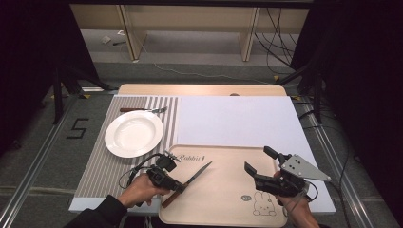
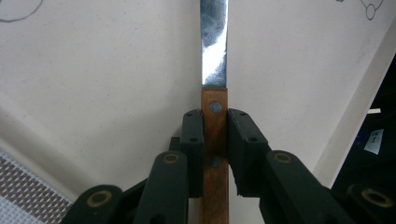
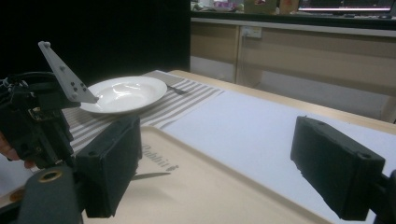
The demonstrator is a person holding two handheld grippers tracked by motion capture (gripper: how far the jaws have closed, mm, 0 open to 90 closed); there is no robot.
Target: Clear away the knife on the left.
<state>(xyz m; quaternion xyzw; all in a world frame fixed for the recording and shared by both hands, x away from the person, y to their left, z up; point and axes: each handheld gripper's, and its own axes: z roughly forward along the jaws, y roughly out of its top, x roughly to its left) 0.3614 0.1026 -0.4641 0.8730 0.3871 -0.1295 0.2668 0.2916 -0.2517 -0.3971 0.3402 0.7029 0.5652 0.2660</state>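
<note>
Wooden-handled knife [image 2: 215, 130] clamped in left tool [image 2: 215, 140], right tool [image 1: 261, 164] wide (empty), one plate [image 1: 134, 134], one tray [image 1: 228, 190]

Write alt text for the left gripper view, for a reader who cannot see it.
The left gripper clamps the wooden handle of a knife, whose shiny blade points straight away over a pale tray. A bit of striped placemat shows at lower left.

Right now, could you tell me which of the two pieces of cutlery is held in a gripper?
The wooden-handled knife on the tray: the left gripper clamps its handle. The fork lies untouched beyond the plate.
</note>
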